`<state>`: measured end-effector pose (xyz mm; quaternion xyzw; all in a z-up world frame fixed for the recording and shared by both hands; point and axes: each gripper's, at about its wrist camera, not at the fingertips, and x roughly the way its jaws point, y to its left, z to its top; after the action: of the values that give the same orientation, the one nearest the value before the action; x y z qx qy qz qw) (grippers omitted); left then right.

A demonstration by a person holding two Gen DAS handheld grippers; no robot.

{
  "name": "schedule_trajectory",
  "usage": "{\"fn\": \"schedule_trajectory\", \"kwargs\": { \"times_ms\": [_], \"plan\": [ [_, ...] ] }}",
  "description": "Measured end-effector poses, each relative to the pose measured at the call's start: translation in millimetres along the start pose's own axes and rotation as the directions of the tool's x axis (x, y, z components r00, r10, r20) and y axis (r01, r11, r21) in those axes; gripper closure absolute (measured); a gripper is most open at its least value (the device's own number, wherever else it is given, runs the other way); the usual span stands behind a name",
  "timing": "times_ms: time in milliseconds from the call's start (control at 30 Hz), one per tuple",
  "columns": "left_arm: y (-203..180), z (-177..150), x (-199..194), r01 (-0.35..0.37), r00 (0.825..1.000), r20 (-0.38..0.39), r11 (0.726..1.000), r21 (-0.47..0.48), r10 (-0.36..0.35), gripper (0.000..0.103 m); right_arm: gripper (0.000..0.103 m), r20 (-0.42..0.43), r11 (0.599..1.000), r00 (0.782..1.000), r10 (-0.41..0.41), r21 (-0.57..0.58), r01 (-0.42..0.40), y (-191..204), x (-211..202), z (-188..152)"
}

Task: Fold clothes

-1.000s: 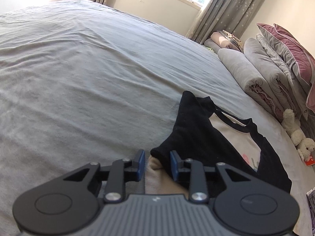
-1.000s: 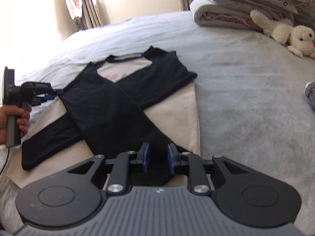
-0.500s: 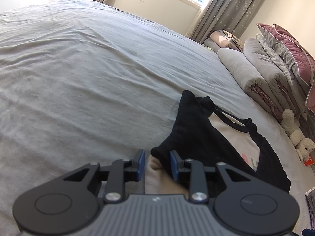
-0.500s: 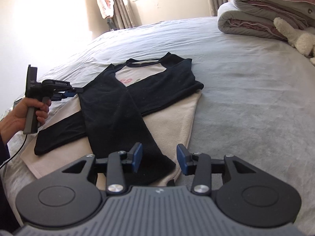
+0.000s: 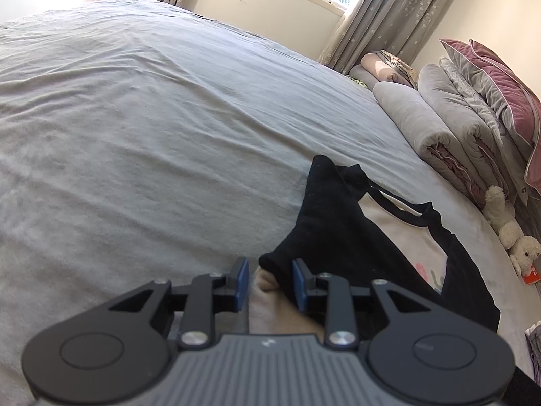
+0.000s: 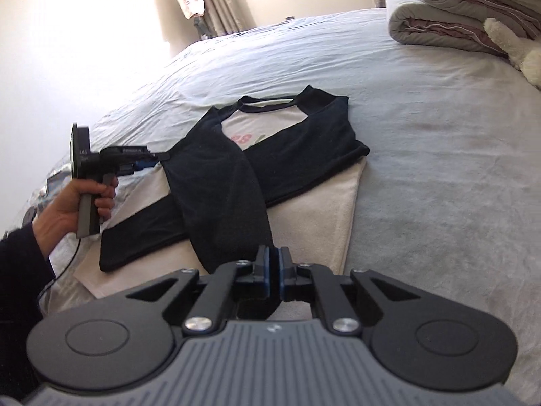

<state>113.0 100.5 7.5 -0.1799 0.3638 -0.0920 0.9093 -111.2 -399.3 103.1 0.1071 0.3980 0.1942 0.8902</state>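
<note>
Grey bedding [image 5: 169,128] covers the bed wide and bare ahead of you, with rolled quilts [image 5: 449,135] and a plush toy [image 5: 514,237] along the far side under the curtained window. On that bed the shirt [image 6: 314,209] lies face up, cream body with black sleeves, collar toward the window and hem toward you. Both sleeves are already crossed over the chest: the left sleeve [image 6: 223,189] runs down diagonally from its shoulder to the hem, and the right sleeve [image 6: 297,159] runs under it toward the left side.

Your right gripper [image 6: 274,275] sits at the hem, right at the lower end of the left sleeve; its jaws are pressed together, but whether cloth is caught between them is hidden by the gripper body, so I cannot tell. Your left gripper [image 5: 270,282] is at the shirt's left edge, near the shoulder; its jaws stand parted, one either side of a raised ridge of black cloth, not clamped.

The shirt's long axis runs away from you, from hem to collar. So the relation to watch is that your right jaws hold the near end of that axis while your left jaws sit off to the side, part-way up. A hem-to-collar fold would, I judge, want both grips level along the hem.

A pink print [image 6: 240,137] shows on the chest, mostly covered by the sleeves; I cannot read it. Small white characters [image 6: 82,152] on the left gripper's side are too small to make out.
</note>
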Motion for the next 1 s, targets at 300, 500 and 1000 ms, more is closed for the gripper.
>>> {"fn": "schedule_trajectory", "kwargs": {
  "times_ms": [300,500,1000],
  "plan": [
    [1.0,0.9,0.0,0.003,1.000,-0.003,1.000,-0.005,-0.003,0.073,0.076,0.041,0.965,0.967,-0.252,0.084,0.248,-20.5,23.9,-13.5],
    [-0.2,0.4,0.0,-0.001,1.000,-0.002,1.000,0.001,0.001,0.072,0.072,-0.038,0.991,0.990,-0.134,0.015,0.134,3.9,23.7,-26.3],
    [-0.6,0.6,-0.3,-0.003,1.000,-0.005,1.000,0.000,0.003,0.072,0.090,-0.026,0.998,1.000,-0.004,0.069,0.006,5.3,43.9,-41.7]
  ]
}}
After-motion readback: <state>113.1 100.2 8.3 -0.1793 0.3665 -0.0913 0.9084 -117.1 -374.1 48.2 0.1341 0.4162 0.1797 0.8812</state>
